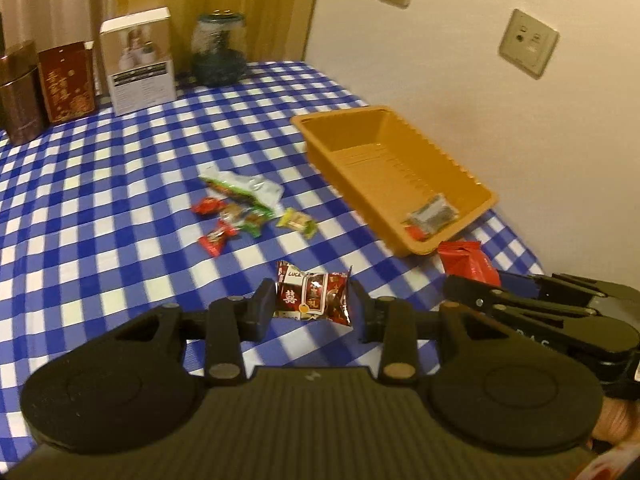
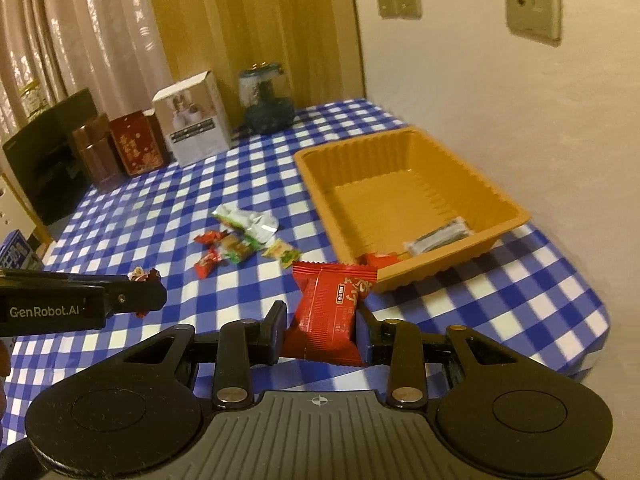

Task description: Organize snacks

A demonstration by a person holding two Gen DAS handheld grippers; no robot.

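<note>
L gripper (image 1: pixel 312 306) clamped on dark-red snack (image 1: pixel 313 297), jaws partway in, above the cloth (image 1: pixel 120 208). R gripper (image 2: pixel 320 330) pinches red packet (image 2: pixel 330 314). Tray (image 2: pixel 320 184) at 1 o'clock, loose snacks (image 2: pixel 240 240) at 11.

left tongs (image 1: pixel 312 306): matte black plastic, two flat rectangular fingers (image 1: pixel 262 308) on linkage arms, round metal pivot pins silver to brass in tone, two large round discs at 7 and 5 o'clock, ribbed dark grey plate between them with small pale mark at its top edge. right tongs (image 2: pixel 320 332): same black build, same ribbed plate carrying small crosshair mark. white "genrobot.ai" lettering on side of left tongs, seen at 9 o'clock in right wrist view.
</note>
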